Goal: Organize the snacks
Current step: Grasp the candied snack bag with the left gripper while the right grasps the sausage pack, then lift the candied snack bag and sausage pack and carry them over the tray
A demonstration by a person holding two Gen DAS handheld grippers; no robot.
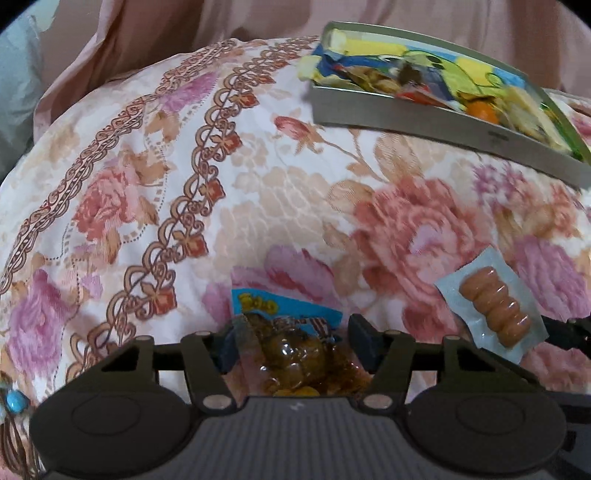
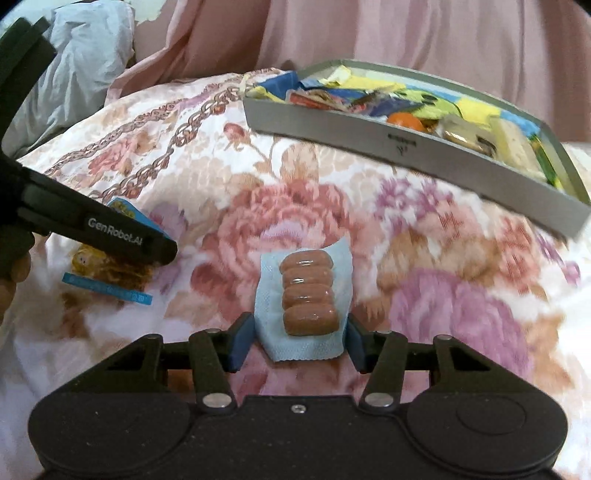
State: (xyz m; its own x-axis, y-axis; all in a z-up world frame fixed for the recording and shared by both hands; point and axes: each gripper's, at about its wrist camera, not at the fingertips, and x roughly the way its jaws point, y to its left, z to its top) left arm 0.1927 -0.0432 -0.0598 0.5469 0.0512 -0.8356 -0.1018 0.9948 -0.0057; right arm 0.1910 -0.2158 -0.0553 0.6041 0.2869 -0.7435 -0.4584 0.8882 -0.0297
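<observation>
My left gripper (image 1: pixel 295 341) is shut on a clear and blue packet of brown glazed snack (image 1: pixel 291 347), its pads pressing on both sides. In the right wrist view that packet (image 2: pixel 107 277) hangs just over the floral bedspread (image 2: pixel 424 236), under one black finger (image 2: pixel 110 236) of the left gripper. My right gripper (image 2: pixel 299 341) is shut on a pale blue packet of small sausages (image 2: pixel 308 291), which the left wrist view shows at the right (image 1: pixel 495 306). A grey snack box (image 2: pixel 332 122) lies beyond, to the right, with several bright wrappers in it.
The grey box (image 1: pixel 406 114) sits at the far right of the bedspread (image 1: pixel 184 166). Pink fabric (image 2: pixel 406 33) hangs behind it, and a pale grey pillow (image 2: pixel 85 48) lies at the far left. A hand (image 2: pixel 11 280) shows at the left edge. A beaded trinket (image 1: pixel 14 402) lies at the near left.
</observation>
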